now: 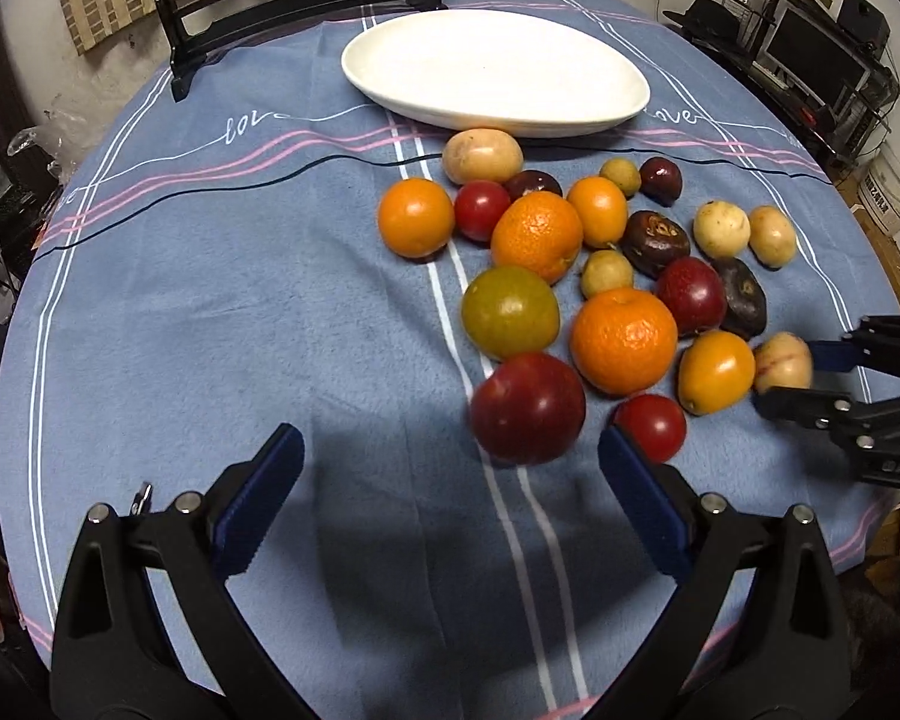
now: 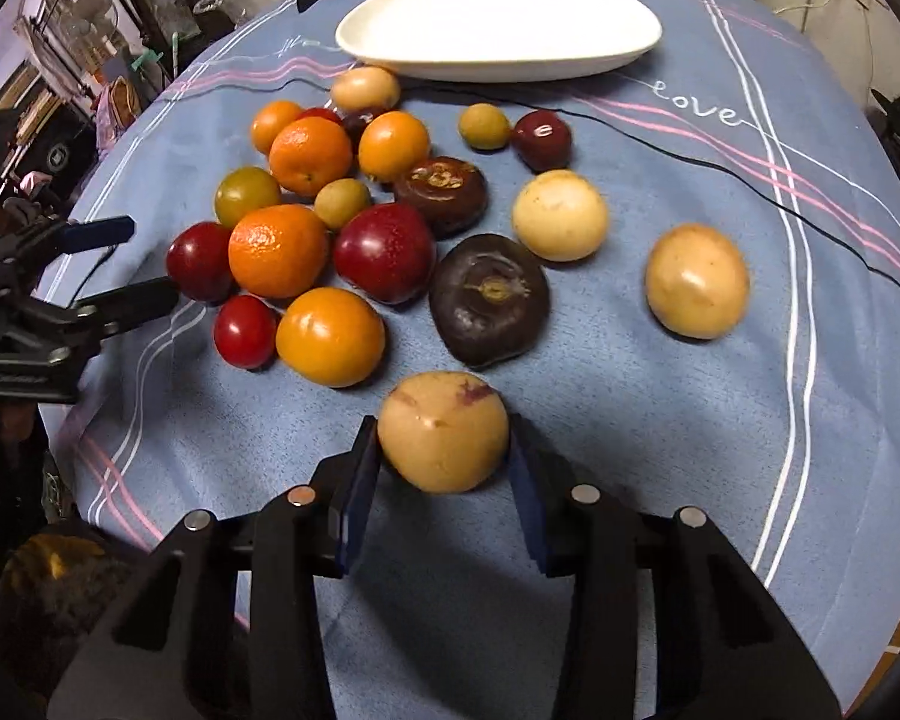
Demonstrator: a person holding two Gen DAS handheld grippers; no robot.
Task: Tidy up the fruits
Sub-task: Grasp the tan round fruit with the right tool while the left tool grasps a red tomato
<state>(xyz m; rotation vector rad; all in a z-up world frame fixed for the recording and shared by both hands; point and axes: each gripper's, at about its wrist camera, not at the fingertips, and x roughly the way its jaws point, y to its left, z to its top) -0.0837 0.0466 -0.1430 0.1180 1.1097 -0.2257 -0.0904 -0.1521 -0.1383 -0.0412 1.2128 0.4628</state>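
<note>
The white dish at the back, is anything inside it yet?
No. The white dish looks bare inside; every fruit lies on the blue tablecloth. What lies under it is covered.

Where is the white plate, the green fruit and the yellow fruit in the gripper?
white plate (image 1: 426,69), left wrist view, bare inside.
green fruit (image 1: 510,312), left wrist view, middle.
yellow fruit (image 2: 443,432), right wrist view, middle.
</note>
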